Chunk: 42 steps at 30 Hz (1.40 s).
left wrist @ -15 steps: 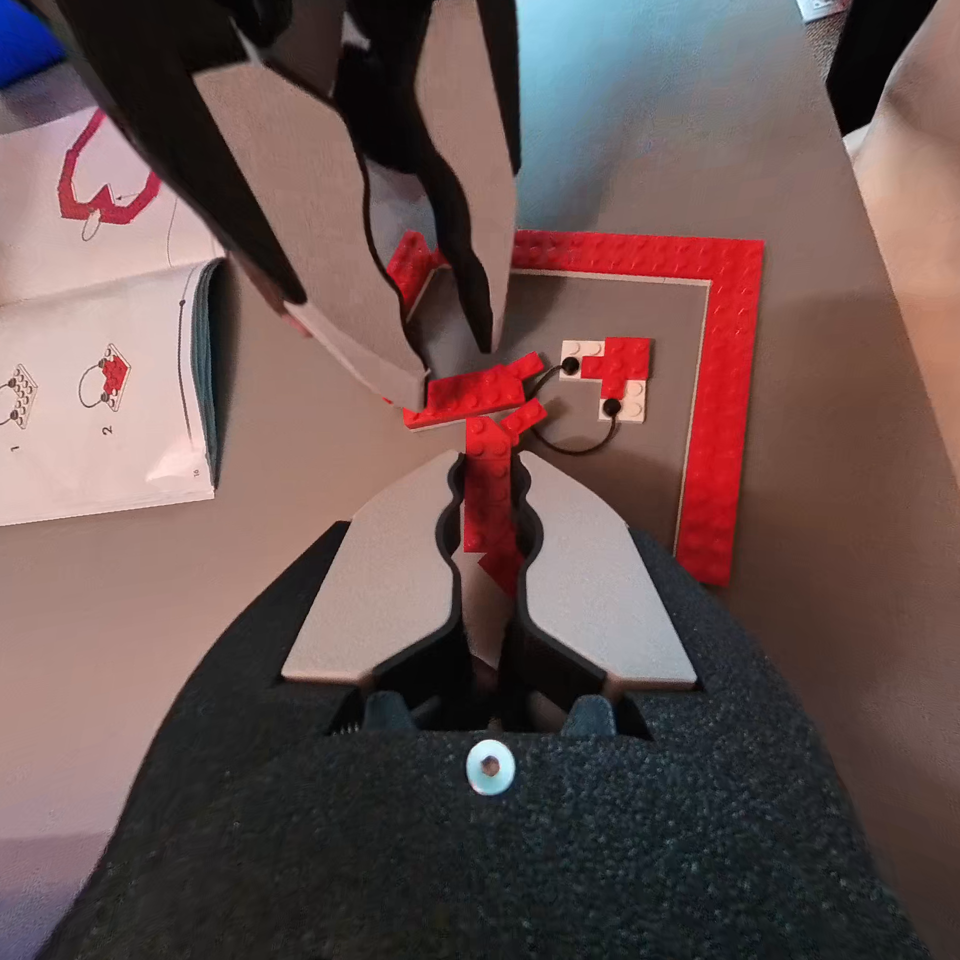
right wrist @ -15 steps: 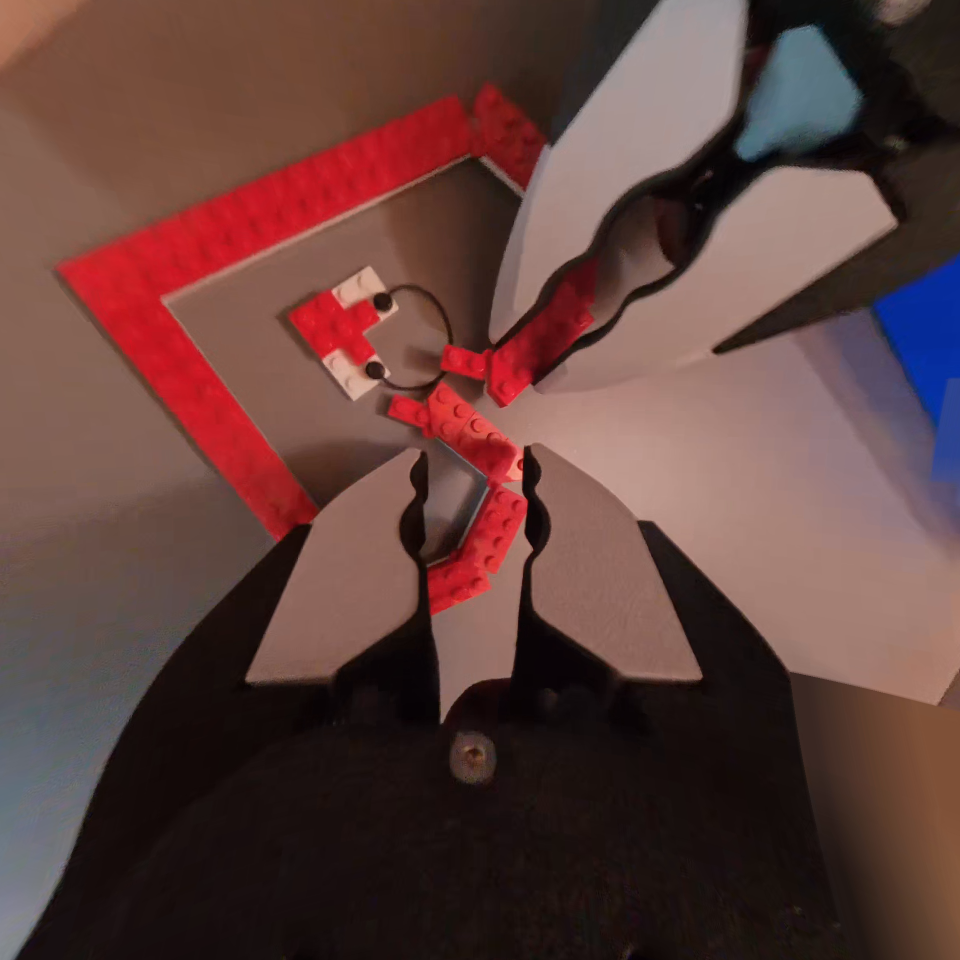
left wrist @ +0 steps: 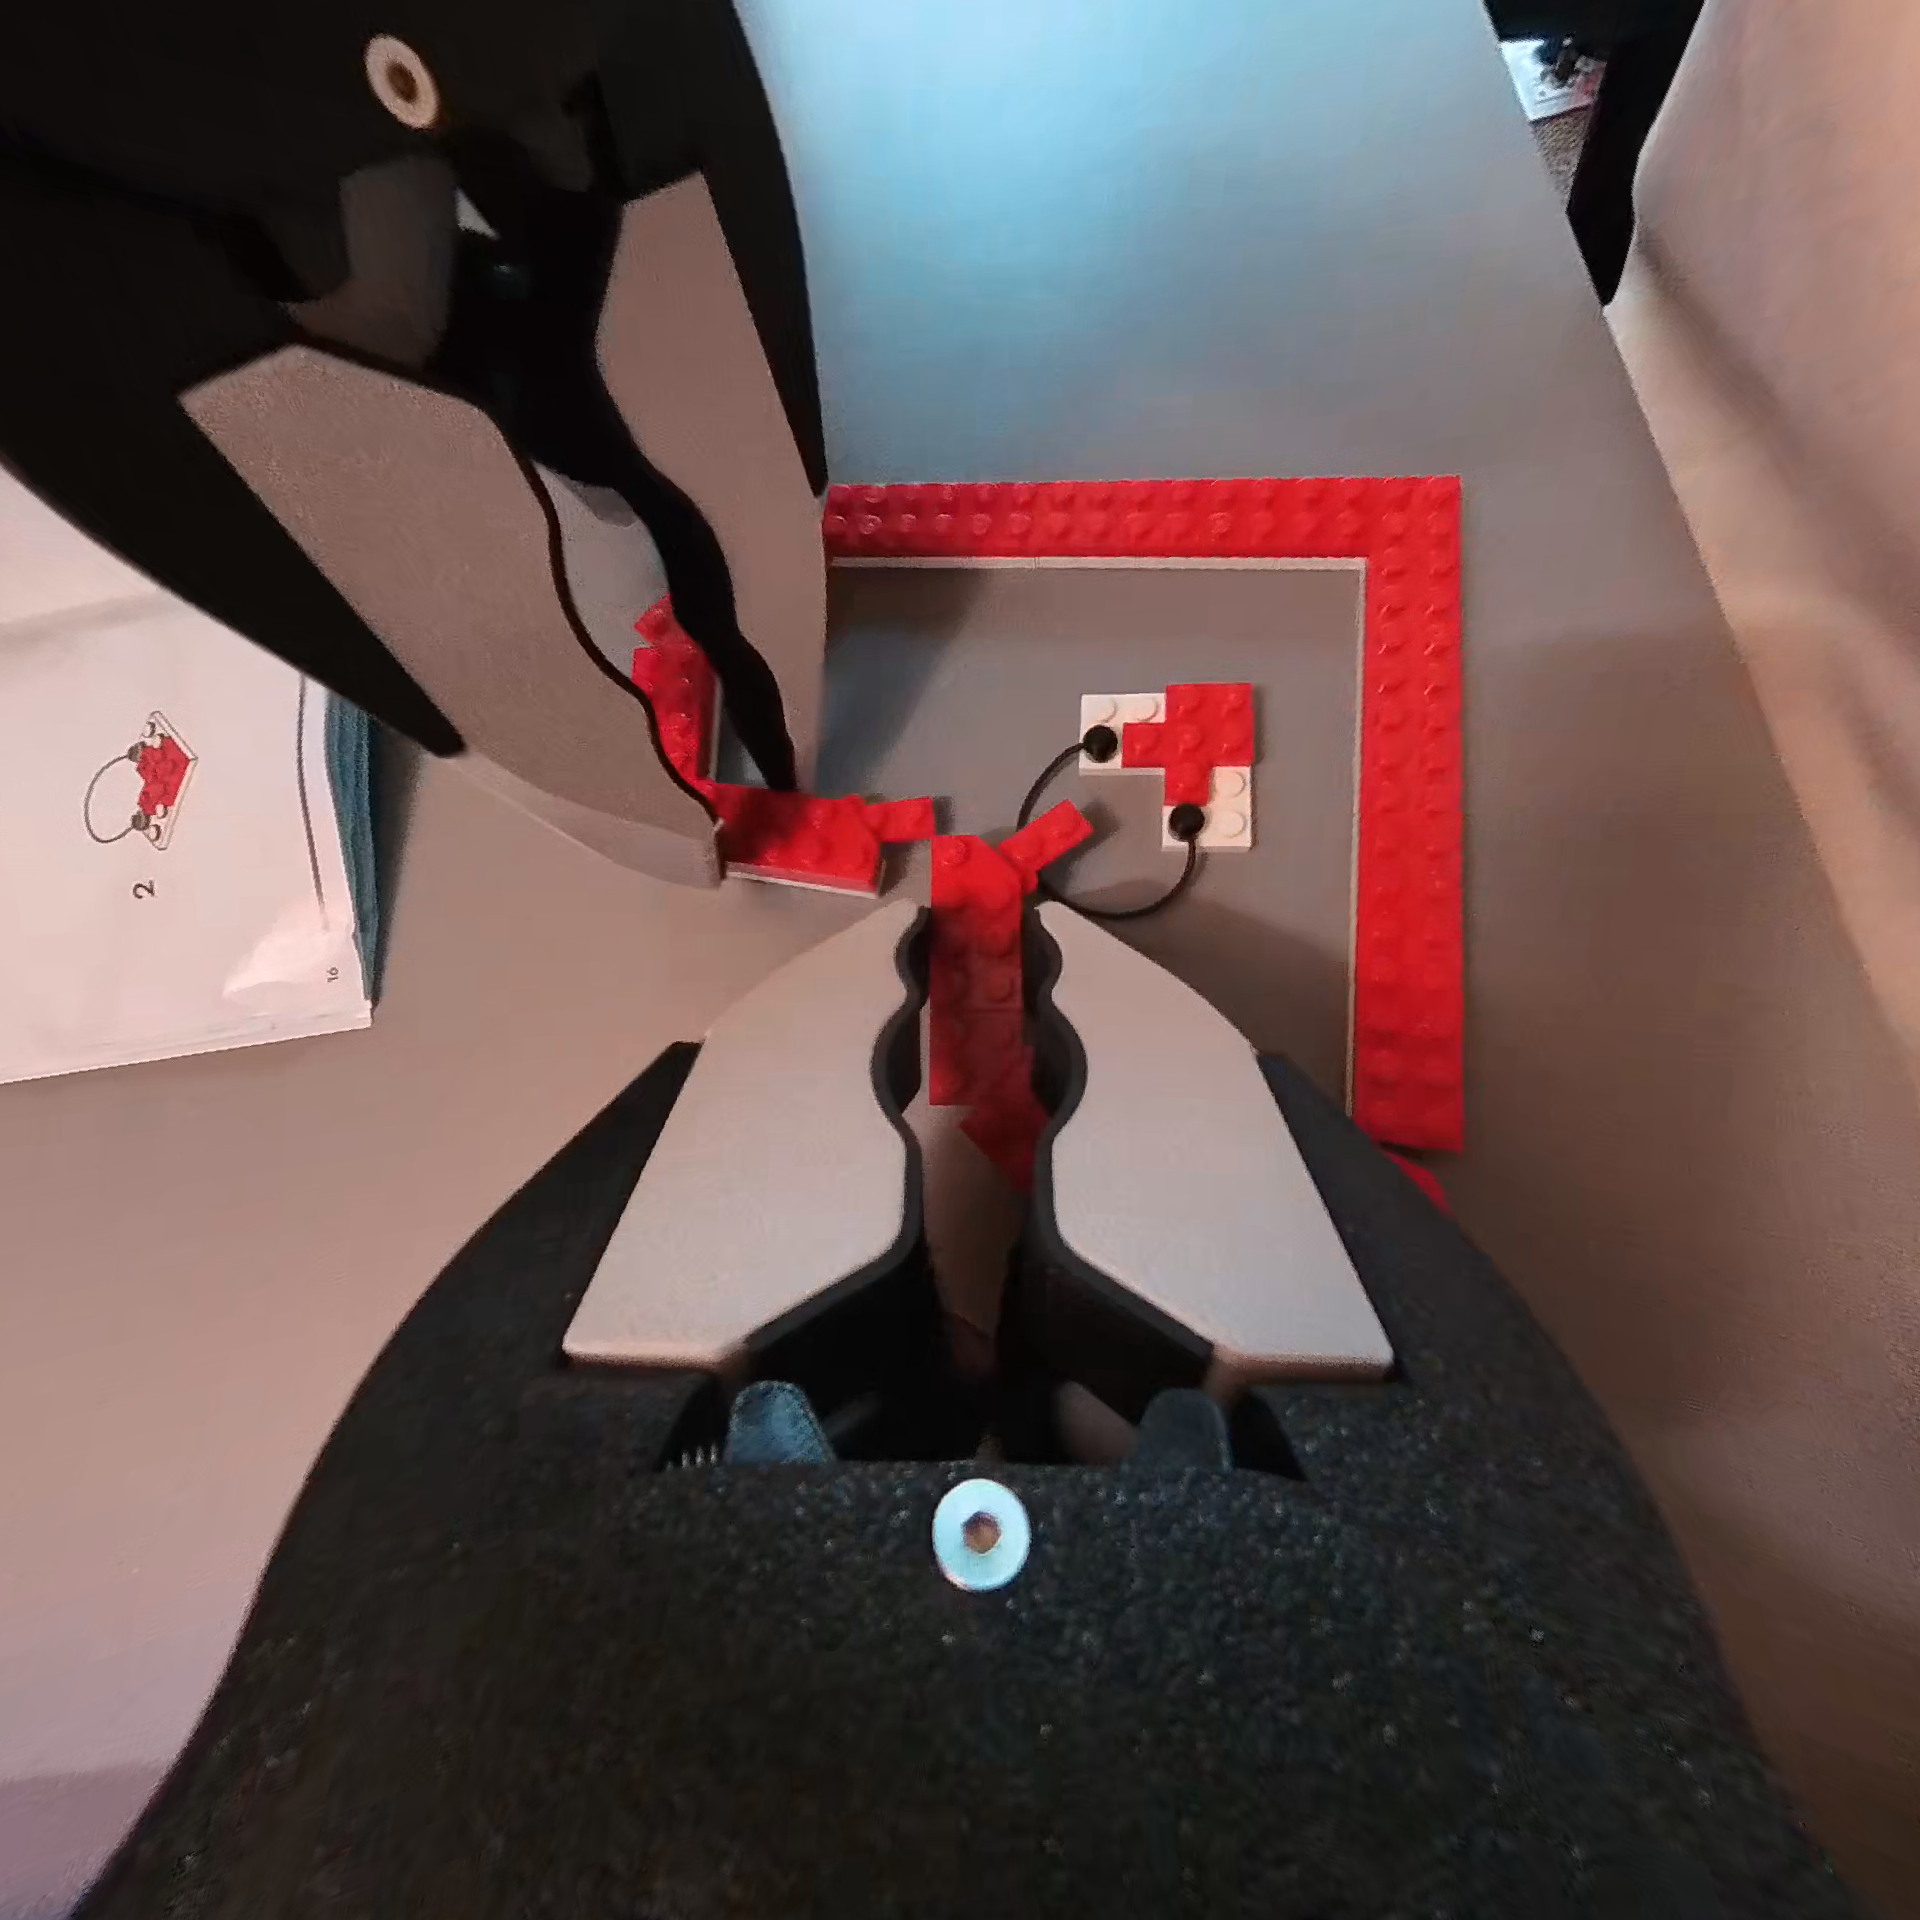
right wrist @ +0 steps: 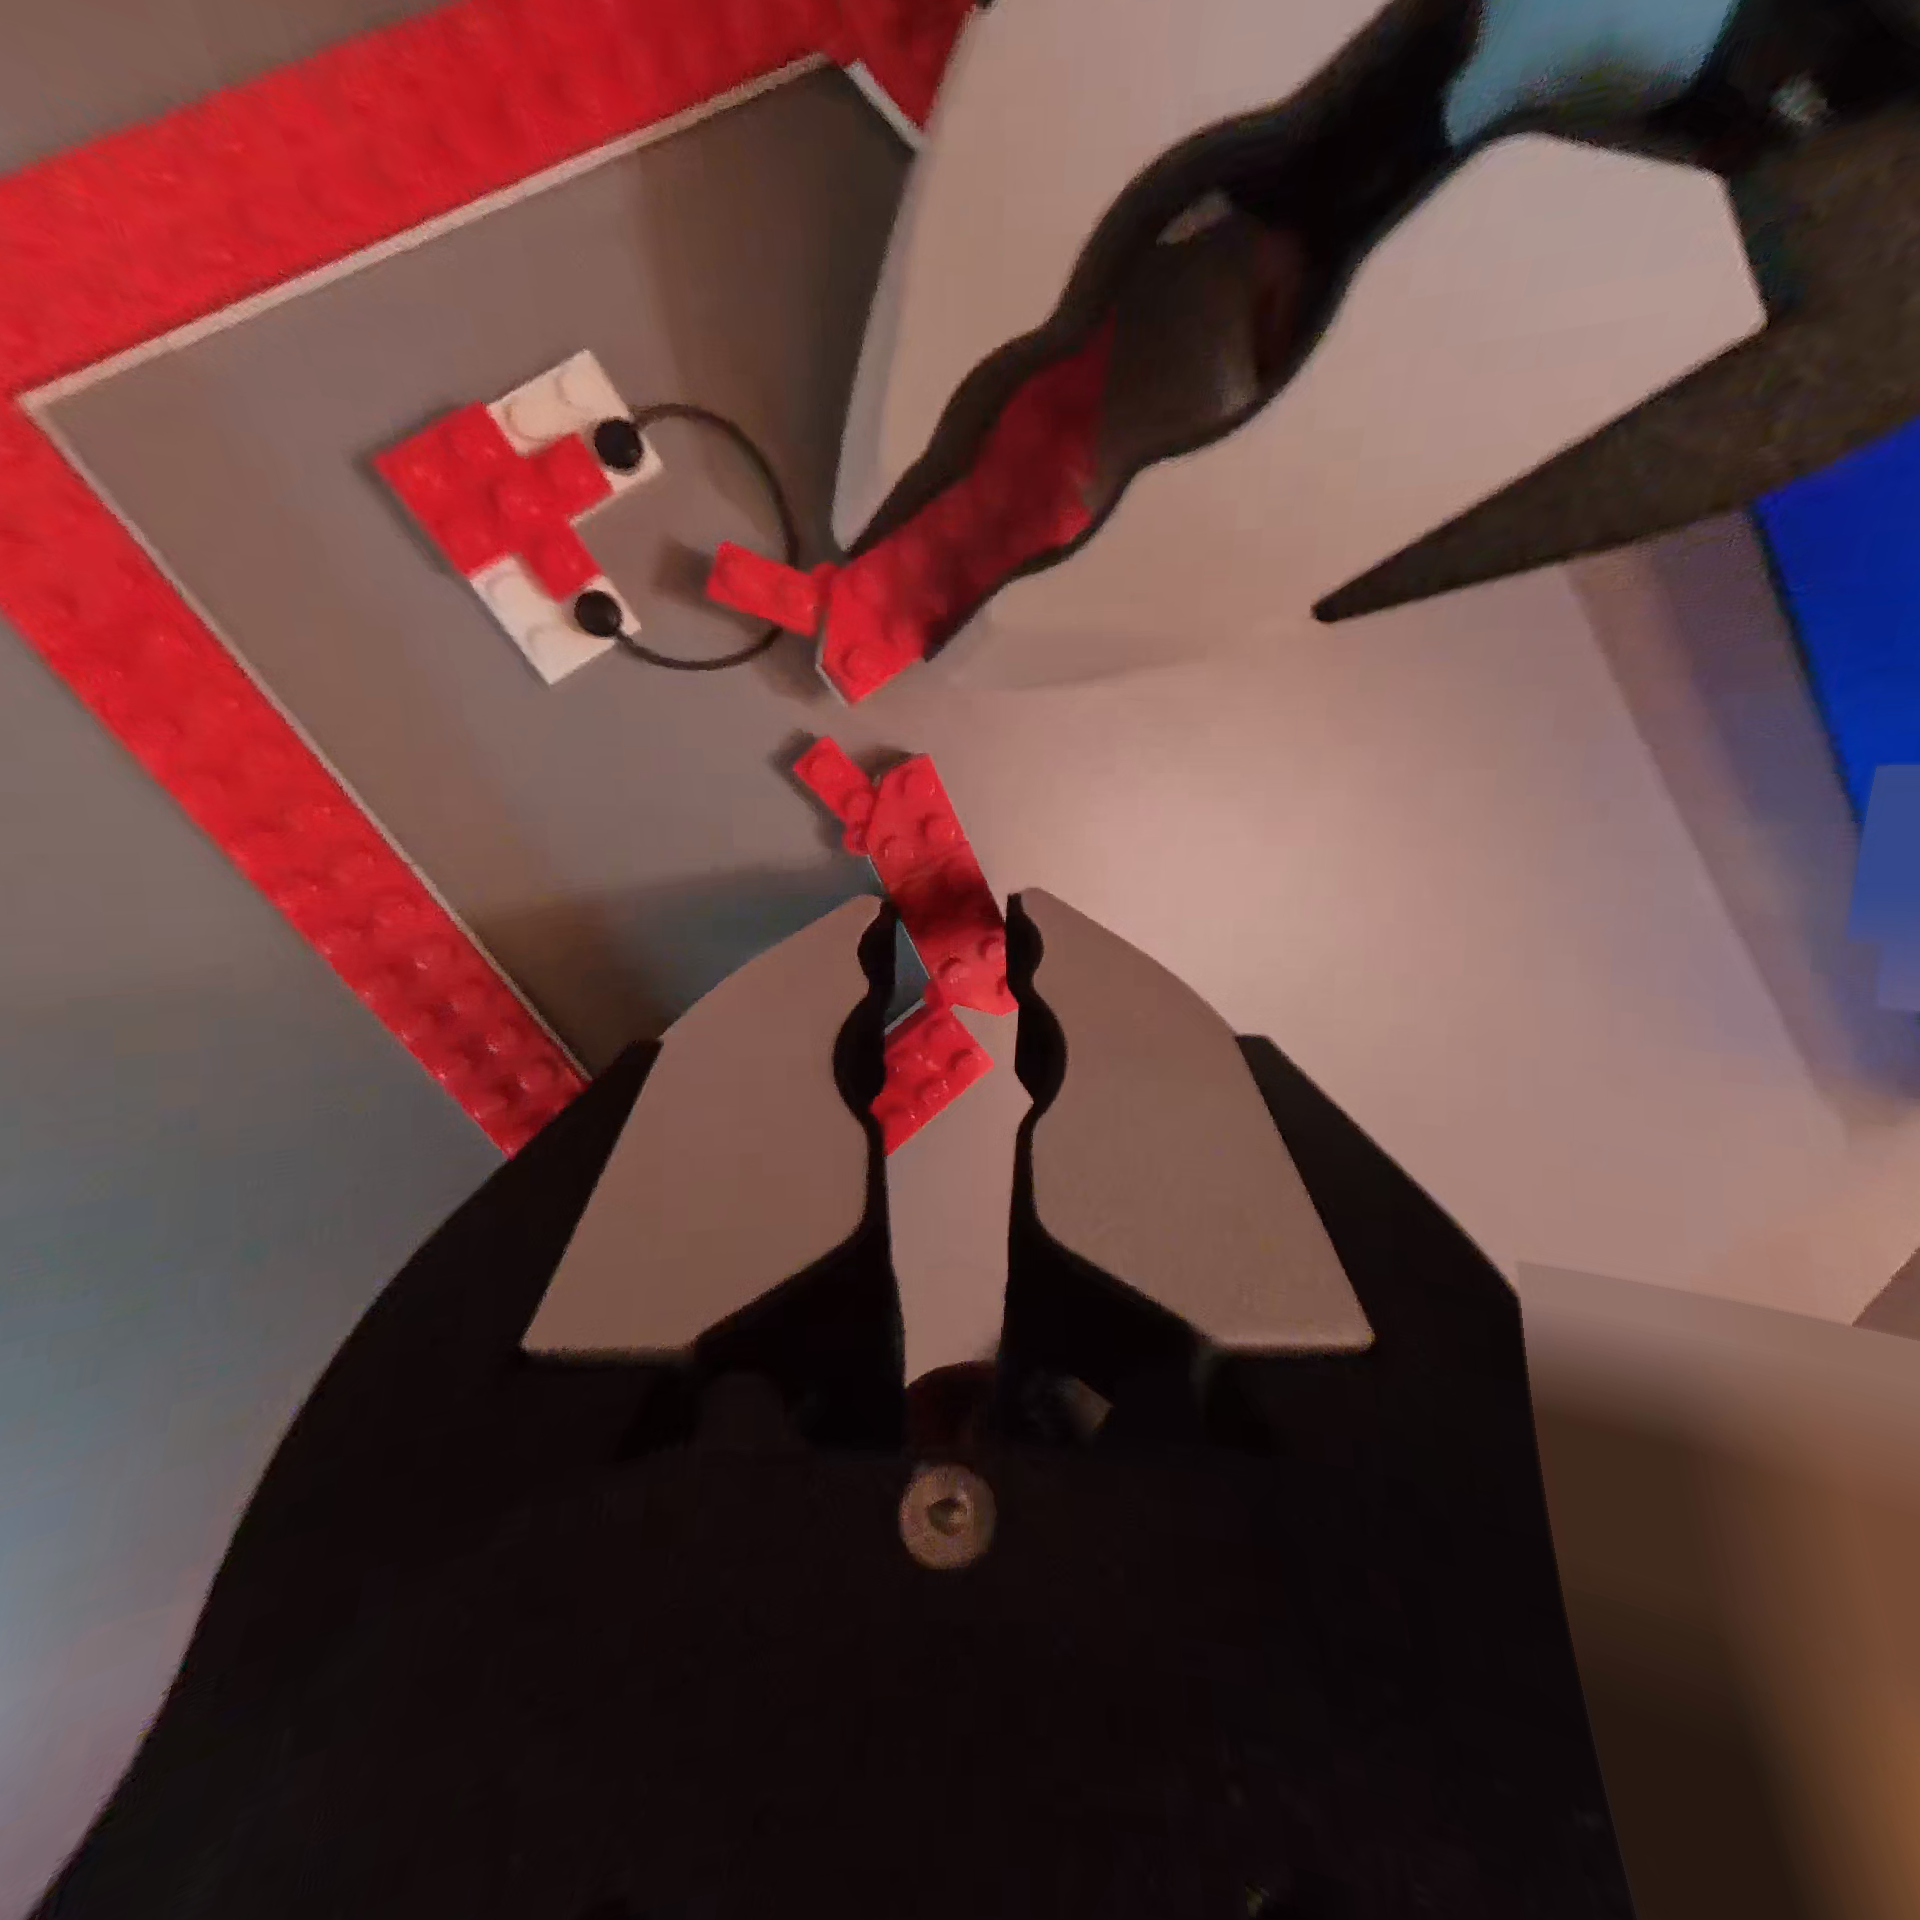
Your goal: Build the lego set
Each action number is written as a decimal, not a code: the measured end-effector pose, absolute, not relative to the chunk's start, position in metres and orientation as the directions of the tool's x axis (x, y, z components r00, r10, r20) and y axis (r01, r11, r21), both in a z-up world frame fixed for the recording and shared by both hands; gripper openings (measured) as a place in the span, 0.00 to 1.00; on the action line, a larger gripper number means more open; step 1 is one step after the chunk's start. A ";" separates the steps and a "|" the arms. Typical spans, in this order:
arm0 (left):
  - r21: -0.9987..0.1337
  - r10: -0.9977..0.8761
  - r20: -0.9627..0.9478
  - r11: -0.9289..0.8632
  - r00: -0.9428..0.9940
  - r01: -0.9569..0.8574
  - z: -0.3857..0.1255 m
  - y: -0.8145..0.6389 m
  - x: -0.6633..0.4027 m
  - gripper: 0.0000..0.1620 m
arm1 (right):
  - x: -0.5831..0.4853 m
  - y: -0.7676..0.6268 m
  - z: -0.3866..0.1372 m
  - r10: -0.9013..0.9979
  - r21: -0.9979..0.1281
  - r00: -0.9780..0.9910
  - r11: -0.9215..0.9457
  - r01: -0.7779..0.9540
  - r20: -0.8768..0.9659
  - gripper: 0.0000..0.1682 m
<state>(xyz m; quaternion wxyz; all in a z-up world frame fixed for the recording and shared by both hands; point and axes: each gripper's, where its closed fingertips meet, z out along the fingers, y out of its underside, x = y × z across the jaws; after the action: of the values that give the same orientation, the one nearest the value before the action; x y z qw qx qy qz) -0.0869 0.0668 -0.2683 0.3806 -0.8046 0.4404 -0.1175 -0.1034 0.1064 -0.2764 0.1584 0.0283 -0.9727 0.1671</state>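
My left gripper (left wrist: 977, 920) is shut on a red strip of lego plates (left wrist: 977, 987) with a small angled plate at its far end. My right gripper (right wrist: 948, 914) is shut on a second red strip of plates (right wrist: 935, 862). The right gripper also shows in the left wrist view at the upper left, with its strip (left wrist: 800, 831). The two strip ends sit close together with a small gap, just above a grey baseplate with a red studded border (left wrist: 1413, 727). A small white and red assembly with a black cord loop (left wrist: 1184, 748) lies on the grey area.
An open instruction booklet (left wrist: 156, 831) lies left of the baseplate. A person's arm (left wrist: 1787, 520) runs along the right edge. In the right wrist view the baseplate border (right wrist: 208, 208) is at the upper left and a blue object (right wrist: 1829, 623) at the right. There is about 5 centimeters between the tips of the two grippers. From the right gripper's tips to the blue object (right wrist: 1829, 623) is close to 20 centimeters.
The right gripper has shifted left and tilted, so its red strip no longer overlaps the left one; the two ends now sit slightly apart. Both grippers keep their hold.
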 end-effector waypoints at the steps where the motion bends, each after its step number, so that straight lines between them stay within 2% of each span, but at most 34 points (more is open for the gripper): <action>1: -0.716 -0.800 -0.142 -0.324 0.583 -0.619 -0.268 0.066 -0.087 0.09 | -0.105 0.108 -0.276 0.025 -0.316 -0.942 0.945 -0.087 0.334 0.12; 5: -0.719 -0.797 -0.146 -0.322 0.586 -0.616 -0.268 0.066 -0.087 0.09 | -0.107 0.120 -0.269 0.179 -0.305 -0.899 0.951 0.054 0.399 0.12; 7: -0.720 -0.796 -0.147 -0.321 0.587 -0.615 -0.268 0.066 -0.086 0.09 | -0.095 0.113 -0.259 0.315 -0.414 -0.880 0.897 0.154 0.356 0.17; 9: -0.721 -0.796 -0.149 -0.319 0.587 -0.615 -0.268 0.066 -0.086 0.09 | -0.071 0.089 -0.251 0.443 -0.557 -0.876 0.784 0.274 0.193 0.29; 11: -0.721 -0.797 -0.143 -0.322 0.586 -0.614 -0.268 0.065 -0.086 0.10 | -0.050 0.064 -0.250 0.498 -0.632 -0.862 0.698 0.336 0.092 0.32; 12: -0.722 -0.798 -0.142 -0.322 0.586 -0.613 -0.268 0.065 -0.086 0.10 | -0.044 0.056 -0.252 0.509 -0.647 -0.854 0.687 0.330 0.106 0.32; 15: -0.721 -0.798 -0.141 -0.322 0.586 -0.613 -0.268 0.065 -0.086 0.10 | -0.044 0.054 -0.268 0.562 -0.615 -0.795 0.716 0.329 0.228 0.28; 17: -0.722 -0.798 -0.141 -0.322 0.586 -0.612 -0.267 0.065 -0.086 0.10 | -0.049 0.051 -0.272 0.630 -0.658 -0.746 0.657 0.367 0.214 0.21; 19: -0.722 -0.798 -0.141 -0.322 0.586 -0.612 -0.267 0.064 -0.086 0.10 | -0.056 0.054 -0.273 0.694 -0.685 -0.690 0.606 0.404 0.206 0.18; 30: -0.703 -0.775 -0.165 -0.341 0.609 -0.624 -0.266 0.065 -0.092 0.10 | -0.074 0.063 -0.274 0.849 -0.702 -0.478 0.483 0.523 0.228 0.17; 37: -0.693 -0.734 -0.182 -0.377 0.655 -0.615 -0.265 0.066 -0.102 0.10 | -0.076 0.073 -0.272 0.969 -0.712 -0.179 0.246 0.658 0.169 0.16; 42: -0.683 -0.679 -0.205 -0.417 0.705 -0.600 -0.267 0.071 -0.105 0.10 | -0.078 0.073 -0.273 0.977 -0.715 -0.053 0.186 0.674 0.205 0.16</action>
<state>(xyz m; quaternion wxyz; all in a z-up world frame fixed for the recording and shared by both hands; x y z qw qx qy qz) -0.1049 0.0706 -0.2665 0.3829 -0.8402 0.3806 -0.0517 -0.0782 0.0729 -0.2728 0.3410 -0.5978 -0.6906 0.2223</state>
